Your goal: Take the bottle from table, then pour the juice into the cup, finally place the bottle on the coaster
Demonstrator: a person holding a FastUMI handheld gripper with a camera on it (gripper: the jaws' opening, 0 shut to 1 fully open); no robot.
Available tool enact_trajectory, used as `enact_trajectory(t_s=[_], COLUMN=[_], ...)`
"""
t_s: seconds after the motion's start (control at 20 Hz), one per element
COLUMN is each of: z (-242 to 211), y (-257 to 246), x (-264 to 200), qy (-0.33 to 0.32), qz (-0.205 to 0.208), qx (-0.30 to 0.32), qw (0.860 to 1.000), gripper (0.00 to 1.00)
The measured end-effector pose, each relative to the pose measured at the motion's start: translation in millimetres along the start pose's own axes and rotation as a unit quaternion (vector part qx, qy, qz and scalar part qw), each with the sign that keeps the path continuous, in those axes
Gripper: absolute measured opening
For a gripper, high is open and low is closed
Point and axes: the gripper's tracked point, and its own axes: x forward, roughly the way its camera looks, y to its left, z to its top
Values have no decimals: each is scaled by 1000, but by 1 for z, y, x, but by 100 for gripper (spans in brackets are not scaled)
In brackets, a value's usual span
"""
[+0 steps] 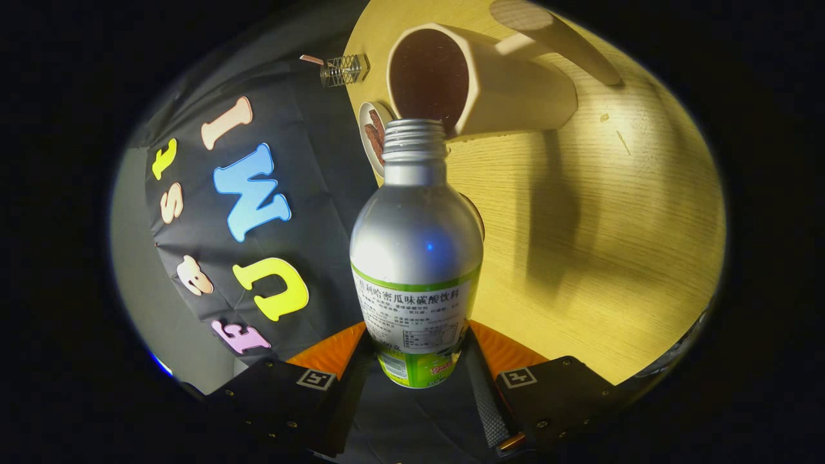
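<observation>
We see the tool (416,361) clamped on the bottle (416,258), both fingers pressing its labelled lower body. Bottle is uncapped, its open neck just at the rim of the cup (477,84) on the wooden surface (612,258). A small dish (372,138) sits beside the cup.

One bottle (416,258), one cup (477,80), one coaster (372,135).
</observation>
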Motion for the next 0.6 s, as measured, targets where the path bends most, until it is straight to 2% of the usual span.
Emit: enact_trajectory(t_s=[0.6], z=[-5], y=[8], x=[-5], qy=[10], qz=[1], qx=[20], qw=[1000], gripper=[78])
